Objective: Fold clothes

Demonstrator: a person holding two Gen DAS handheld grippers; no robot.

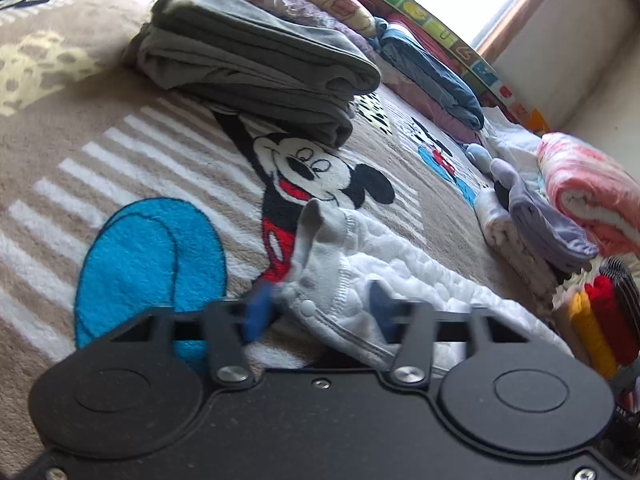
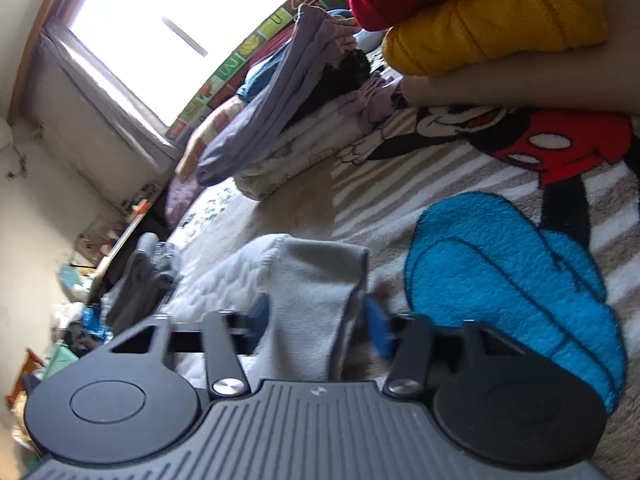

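My left hand-held gripper [image 1: 318, 310] stands spread, its blue fingers [image 1: 256, 314] on either side of the snap-buttoned edge of the small white garment [image 1: 360, 264], with cloth bunched between them; I cannot tell whether they press it. My right hand-held gripper [image 2: 316, 320] is likewise spread wide, a grey-white fold of the same garment [image 2: 308, 292] rising between its fingers [image 2: 378, 328], one blue pad just beside the cloth. The garment lies crumpled on the bed's Mickey Mouse blanket [image 1: 140, 168], directly ahead of both grippers. Farther off in the left view sits a folded grey stack [image 1: 256, 68] on the blanket, with a folded lilac piece [image 1: 540, 216] and a pink rolled blanket [image 1: 592, 196] off to the right. In the right view, red and yellow knits [image 2: 492, 12] lie beyond.
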